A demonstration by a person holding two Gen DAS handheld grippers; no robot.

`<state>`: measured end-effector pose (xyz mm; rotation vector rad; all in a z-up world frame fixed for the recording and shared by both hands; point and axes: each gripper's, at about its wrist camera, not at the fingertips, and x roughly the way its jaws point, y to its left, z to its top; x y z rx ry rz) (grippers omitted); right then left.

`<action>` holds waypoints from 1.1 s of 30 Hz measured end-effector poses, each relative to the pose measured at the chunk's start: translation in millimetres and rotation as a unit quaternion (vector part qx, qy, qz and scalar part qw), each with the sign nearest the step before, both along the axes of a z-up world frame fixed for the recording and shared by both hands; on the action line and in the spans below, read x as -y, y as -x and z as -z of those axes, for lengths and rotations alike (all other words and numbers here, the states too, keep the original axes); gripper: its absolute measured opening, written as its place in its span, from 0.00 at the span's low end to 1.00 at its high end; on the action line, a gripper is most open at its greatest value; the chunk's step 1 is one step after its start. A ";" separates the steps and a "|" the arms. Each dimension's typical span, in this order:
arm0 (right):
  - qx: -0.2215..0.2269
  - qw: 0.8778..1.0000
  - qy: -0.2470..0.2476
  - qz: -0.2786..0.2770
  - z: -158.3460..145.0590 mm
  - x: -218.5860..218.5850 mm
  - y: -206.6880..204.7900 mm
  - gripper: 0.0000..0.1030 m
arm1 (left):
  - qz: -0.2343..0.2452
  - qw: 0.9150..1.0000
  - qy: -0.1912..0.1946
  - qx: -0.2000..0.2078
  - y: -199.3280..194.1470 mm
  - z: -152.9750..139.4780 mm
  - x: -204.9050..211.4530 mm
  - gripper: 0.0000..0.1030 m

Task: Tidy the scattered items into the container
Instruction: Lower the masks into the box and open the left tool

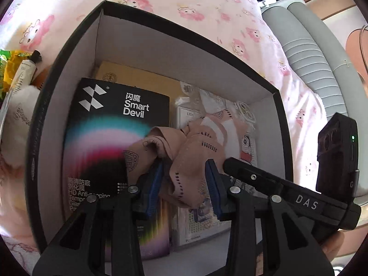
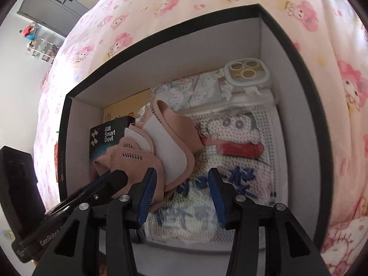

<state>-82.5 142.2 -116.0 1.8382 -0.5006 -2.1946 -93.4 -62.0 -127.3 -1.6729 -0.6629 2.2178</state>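
Note:
A black box with white inner walls (image 1: 69, 53) (image 2: 296, 53) sits on a pink cartoon-print sheet. Inside lie a black Smart Devil package (image 1: 110, 138) (image 2: 108, 135), a yellow box (image 1: 128, 76), a white bead-art pack (image 2: 241, 138) and a phone case (image 2: 248, 71). My left gripper (image 1: 185, 184) is over the box, shut on a crumpled pink face mask (image 1: 193, 158), which also shows in the right wrist view (image 2: 165, 142). My right gripper (image 2: 181, 195) is open and empty above the bead-art pack, its left finger beside the mask.
Outside the box on the left lie a cream tube with a black cap (image 1: 27, 69), yellow-green wrappers (image 1: 9, 66) and a white fluffy item (image 1: 18, 117). A grey ribbed object (image 1: 310, 53) lies beyond the bed's right edge. A dark cabinet (image 2: 53, 7) stands far off.

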 end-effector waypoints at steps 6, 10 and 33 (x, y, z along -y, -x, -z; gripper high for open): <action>-0.059 0.997 0.040 -0.011 -16.9 1.9 -7.9 0.18 | 0.017 1.000 -0.013 -0.004 -7.7 -3.8 1.5 0.36; -0.094 0.994 0.062 -0.012 -41.4 -9.5 -14.4 0.16 | 0.060 0.997 -0.048 0.003 -6.7 1.1 -8.1 0.42; -0.050 0.995 -0.085 -0.027 -16.2 -5.0 -7.4 0.16 | 0.125 0.984 0.109 -0.059 17.6 -29.6 9.4 0.25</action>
